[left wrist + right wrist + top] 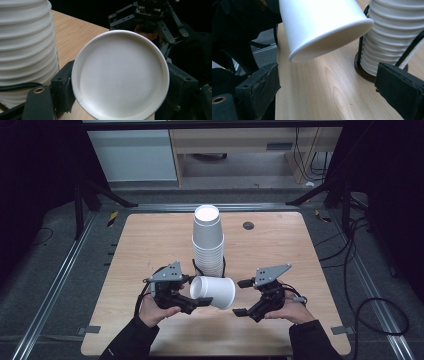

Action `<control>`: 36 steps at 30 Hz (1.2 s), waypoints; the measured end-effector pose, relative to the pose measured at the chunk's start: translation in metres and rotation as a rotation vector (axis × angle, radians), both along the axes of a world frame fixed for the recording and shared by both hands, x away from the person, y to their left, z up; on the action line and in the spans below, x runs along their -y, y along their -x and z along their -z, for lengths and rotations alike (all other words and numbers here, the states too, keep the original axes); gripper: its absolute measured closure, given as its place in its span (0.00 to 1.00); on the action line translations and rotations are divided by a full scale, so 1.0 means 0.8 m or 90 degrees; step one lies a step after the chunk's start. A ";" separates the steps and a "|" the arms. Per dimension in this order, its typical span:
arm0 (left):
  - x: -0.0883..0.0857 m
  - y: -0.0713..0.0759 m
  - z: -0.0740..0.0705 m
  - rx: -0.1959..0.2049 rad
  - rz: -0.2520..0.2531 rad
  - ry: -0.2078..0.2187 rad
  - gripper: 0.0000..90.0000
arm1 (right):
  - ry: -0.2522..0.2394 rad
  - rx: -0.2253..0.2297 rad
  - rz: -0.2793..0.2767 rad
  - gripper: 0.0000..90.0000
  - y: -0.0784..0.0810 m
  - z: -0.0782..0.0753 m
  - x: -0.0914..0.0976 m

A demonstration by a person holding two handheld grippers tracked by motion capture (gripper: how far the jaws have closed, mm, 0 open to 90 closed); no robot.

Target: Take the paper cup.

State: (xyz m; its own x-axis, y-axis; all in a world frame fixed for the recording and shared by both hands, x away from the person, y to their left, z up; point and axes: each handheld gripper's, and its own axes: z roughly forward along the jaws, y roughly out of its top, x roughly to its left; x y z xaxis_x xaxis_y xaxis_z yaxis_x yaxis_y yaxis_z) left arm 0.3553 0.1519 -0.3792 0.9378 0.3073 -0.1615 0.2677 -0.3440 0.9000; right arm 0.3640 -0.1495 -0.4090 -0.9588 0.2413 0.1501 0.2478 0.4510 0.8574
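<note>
Wooden desk (pixel 150 240), tall cup stack (pixel 208 242) behind; single cup (pixel 214 291) clamped sideways in left gripper (pixel 202 301) jaws (right gripper (pixel 240 297) jaws parted, unloaded).

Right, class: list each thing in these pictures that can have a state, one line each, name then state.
single cup: on its side, held off the table, base toward the left gripper.
cup stack: upright, upside down in its stand.
left gripper: shut on the single cup's base.
right gripper: open, jaws apart beside the single cup's mouth, not touching it.
table: bare wood around the cup stack.
</note>
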 end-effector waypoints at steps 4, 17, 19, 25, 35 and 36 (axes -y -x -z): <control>0.004 0.001 -0.001 0.001 0.011 0.004 0.25 | -0.008 -0.005 -0.010 0.07 -0.001 0.002 -0.004; 0.014 0.004 0.002 -0.007 0.036 0.018 0.26 | -0.030 -0.013 -0.035 0.07 -0.002 0.004 -0.015; 0.015 0.004 0.001 -0.007 0.037 0.021 0.26 | -0.031 -0.012 -0.037 0.07 -0.002 0.004 -0.015; 0.015 0.004 0.001 -0.008 0.040 0.027 0.26 | -0.027 -0.015 -0.044 0.06 -0.003 0.007 -0.022; 0.017 0.007 -0.001 -0.007 0.051 0.040 0.26 | -0.044 -0.018 -0.054 0.05 -0.003 0.007 -0.022; 0.017 0.007 -0.001 -0.007 0.054 0.039 0.26 | -0.044 -0.018 -0.056 0.05 -0.003 0.007 -0.023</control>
